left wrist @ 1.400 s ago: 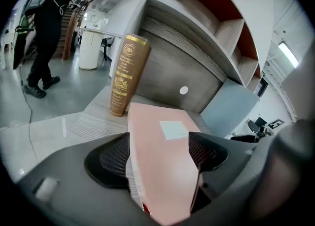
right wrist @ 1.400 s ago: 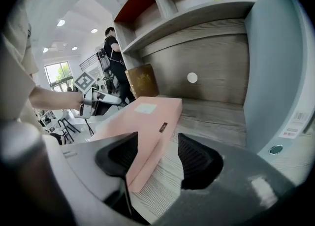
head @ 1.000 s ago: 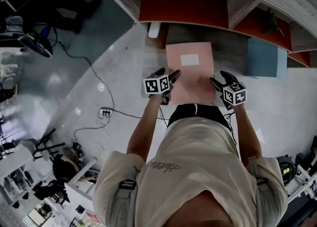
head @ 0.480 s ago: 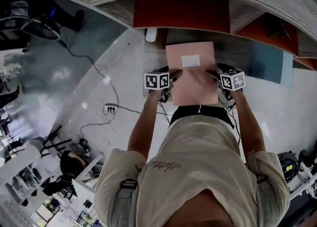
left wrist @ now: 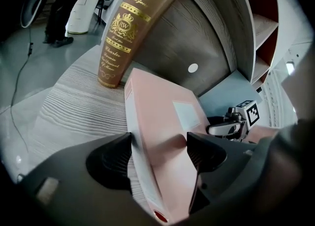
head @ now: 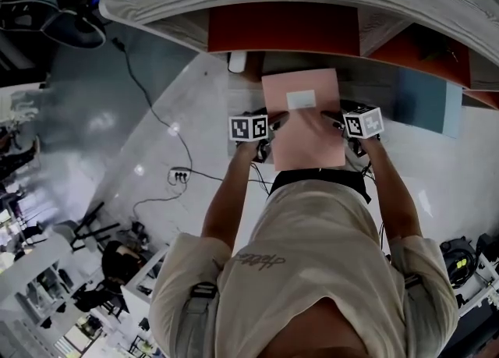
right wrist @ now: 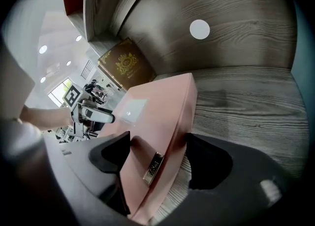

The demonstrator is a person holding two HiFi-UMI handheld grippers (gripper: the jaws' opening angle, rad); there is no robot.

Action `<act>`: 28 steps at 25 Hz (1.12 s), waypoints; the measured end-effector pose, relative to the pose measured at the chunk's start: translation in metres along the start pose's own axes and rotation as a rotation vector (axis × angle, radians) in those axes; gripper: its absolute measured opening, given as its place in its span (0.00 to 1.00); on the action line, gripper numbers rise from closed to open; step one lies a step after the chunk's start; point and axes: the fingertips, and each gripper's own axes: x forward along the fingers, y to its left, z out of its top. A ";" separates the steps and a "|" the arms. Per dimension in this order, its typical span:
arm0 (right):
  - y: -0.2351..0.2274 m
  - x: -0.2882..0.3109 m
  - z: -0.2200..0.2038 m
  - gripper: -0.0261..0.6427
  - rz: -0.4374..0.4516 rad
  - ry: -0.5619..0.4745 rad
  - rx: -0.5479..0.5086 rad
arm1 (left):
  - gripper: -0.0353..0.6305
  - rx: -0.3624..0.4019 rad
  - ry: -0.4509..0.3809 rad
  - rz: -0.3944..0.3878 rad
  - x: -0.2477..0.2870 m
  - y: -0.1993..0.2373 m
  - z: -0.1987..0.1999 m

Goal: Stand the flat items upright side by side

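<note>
A flat pink box (head: pixel 304 126) with a white label lies on the grey wooden shelf board (left wrist: pixel 69 107). My left gripper (head: pixel 274 121) straddles its left edge. In the left gripper view (left wrist: pixel 160 148) one pad lies against the white side face and the other presses on the pink top (left wrist: pixel 162 121); these jaws narrowed a little and now hold. My right gripper (head: pixel 332 119) straddles the right edge (right wrist: pixel 157 148). Its jaws have just been opening, with the box edge (right wrist: pixel 170 121) between them. A brown book with gold print (left wrist: pixel 125 28) leans upright behind the box.
The dark wooden back panel (left wrist: pixel 197 38) with a white dot closes the shelf behind. A blue flat item (head: pixel 421 99) lies to the right of the pink box. Red panels (head: pixel 281 29) line the compartments above. Cables and a power strip (head: pixel 181 175) lie on the floor at the left.
My right gripper has moved left and down onto the box's right edge. My left gripper has settled slightly lower on the left edge. The pink box has stayed flat in place.
</note>
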 end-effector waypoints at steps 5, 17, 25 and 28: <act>0.001 -0.003 0.002 0.56 -0.021 -0.014 -0.026 | 0.59 0.001 -0.021 0.006 -0.003 -0.004 0.002; 0.029 -0.052 0.036 0.54 -0.081 -0.198 -0.238 | 0.55 0.142 -0.157 0.008 -0.043 -0.043 0.033; 0.047 -0.092 0.054 0.52 -0.121 -0.309 -0.425 | 0.51 0.234 -0.300 0.018 -0.080 -0.078 0.049; 0.052 -0.105 0.056 0.50 -0.140 -0.355 -0.464 | 0.51 0.287 -0.344 0.028 -0.093 -0.093 0.057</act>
